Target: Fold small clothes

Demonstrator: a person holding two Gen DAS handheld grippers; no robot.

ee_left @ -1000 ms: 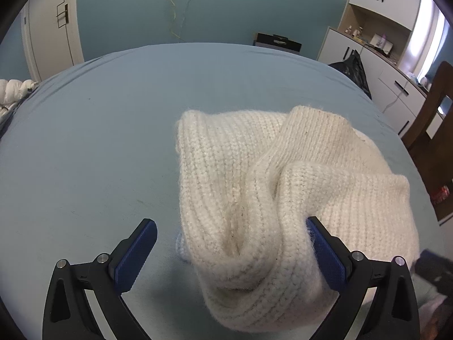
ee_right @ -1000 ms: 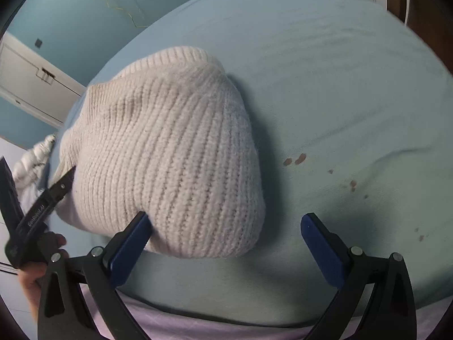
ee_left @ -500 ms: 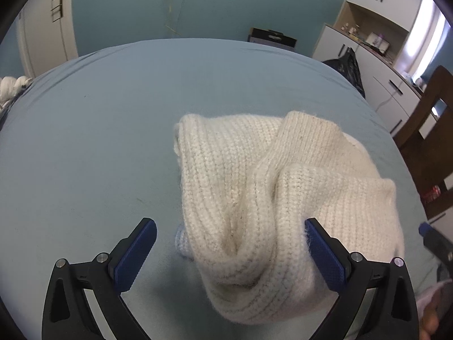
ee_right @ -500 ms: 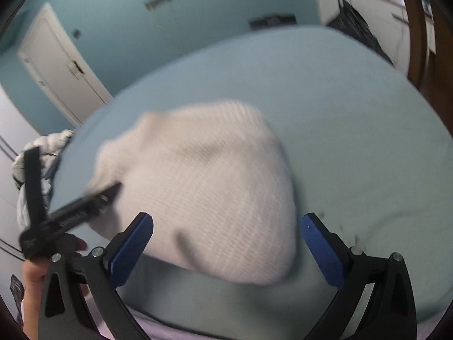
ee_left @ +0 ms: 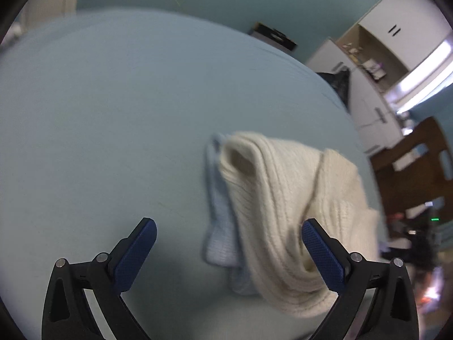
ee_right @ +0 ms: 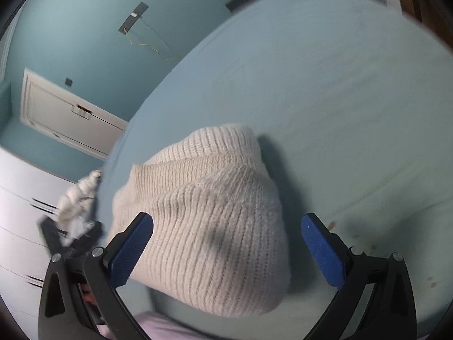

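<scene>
Cream-white ribbed knit on the hat [ee_right: 215,226], a fuzzy, chunky pattern of vertical ridges. Under it a pale blue cloth [ee_left: 219,226], fine-woven, peeks out. The bed sheet [ee_left: 99,119] is a flat light blue, dotted with a few small brown spots [ee_right: 431,282]. Both the left gripper [ee_left: 226,255] and the right gripper [ee_right: 226,249] are black, with textured royal-blue pads [ee_right: 130,252]. Teal wall [ee_right: 85,28], white door [ee_right: 65,113].

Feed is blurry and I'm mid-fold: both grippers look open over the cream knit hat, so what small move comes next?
Probably bring the left gripper down onto the near edge of the cream knit hat and close. Both it and the right gripper are open and hold nothing, and the hat lies bunched, with a pale blue cloth showing beneath it.
</scene>
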